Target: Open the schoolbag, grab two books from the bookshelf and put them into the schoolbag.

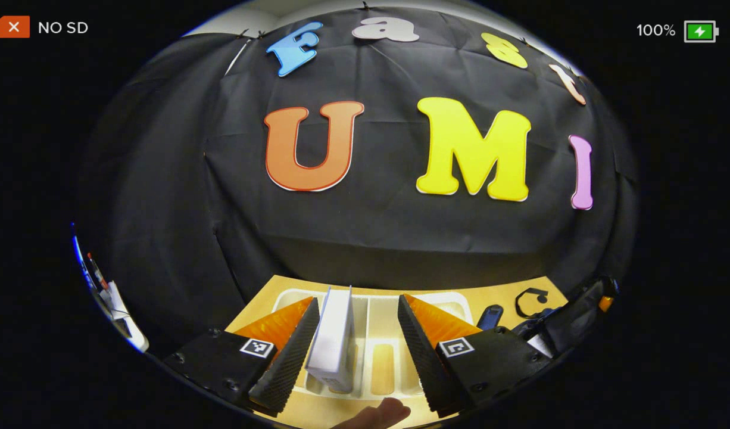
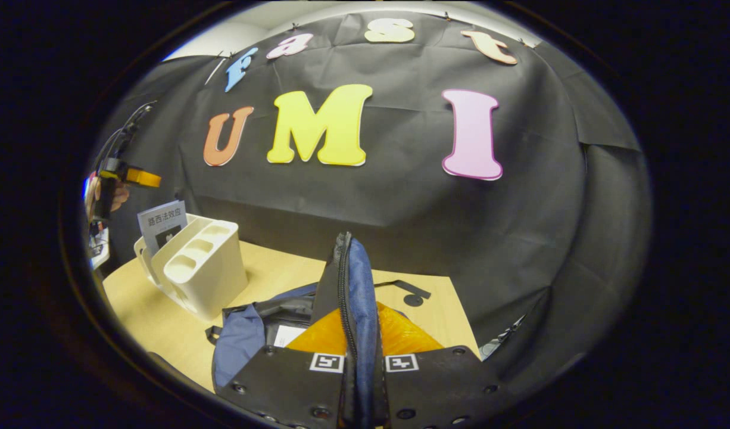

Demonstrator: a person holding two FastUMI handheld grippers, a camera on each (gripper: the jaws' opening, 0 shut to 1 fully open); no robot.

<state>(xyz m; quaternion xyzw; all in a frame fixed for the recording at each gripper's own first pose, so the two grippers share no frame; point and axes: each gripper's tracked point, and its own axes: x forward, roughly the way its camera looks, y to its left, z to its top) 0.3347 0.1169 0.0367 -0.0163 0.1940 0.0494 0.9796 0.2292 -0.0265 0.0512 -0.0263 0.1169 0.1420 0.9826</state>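
Left gripper view: left gripper spread wide over the cream bookshelf, white book standing upright in a slot between the fingers, nearer the left one, neither pad pressing yet. Best bet: center on the spine, squeeze evenly, then lift straight up so no snagging on the divider.

Right gripper view: right gripper clamped tight on the blue schoolbag flap at the zipper edge, holding it up. Bag mouth open just left of it; bookshelf farther left on the wooden table.
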